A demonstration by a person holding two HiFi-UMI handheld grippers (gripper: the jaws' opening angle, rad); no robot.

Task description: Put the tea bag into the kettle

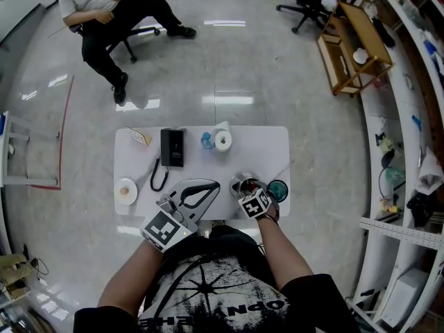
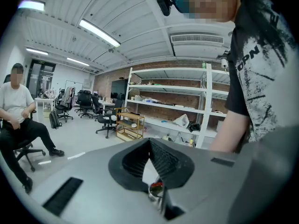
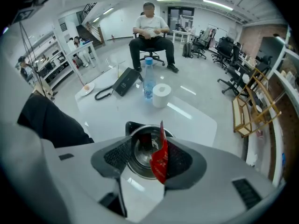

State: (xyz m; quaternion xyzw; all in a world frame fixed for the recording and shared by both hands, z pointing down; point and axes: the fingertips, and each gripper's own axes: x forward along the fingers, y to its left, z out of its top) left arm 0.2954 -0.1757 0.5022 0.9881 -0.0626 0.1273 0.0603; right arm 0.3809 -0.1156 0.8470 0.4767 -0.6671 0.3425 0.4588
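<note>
The steel kettle (image 1: 243, 184) stands open near the front edge of the white table (image 1: 270, 148). My right gripper (image 1: 252, 191) hangs right above it, pointing steeply down. In the right gripper view its jaws (image 3: 152, 148) stand apart over the kettle's mouth (image 3: 140, 155). A red tea bag (image 3: 160, 161) clings flat to the right pad, untouched by the left pad. My left gripper (image 1: 212, 186) rests level beside the kettle to the left, its tips (image 2: 149, 141) touching with nothing between them. A bit of the kettle (image 2: 156, 190) shows through its jaws.
A teal round lid (image 1: 277, 189) lies right of the kettle. Farther back are a black phone (image 1: 172, 148), a water bottle (image 1: 207, 141) and a paper roll (image 1: 223, 139). A small plate (image 1: 125, 191) is at the left. A person sits on a chair (image 1: 111, 12) beyond.
</note>
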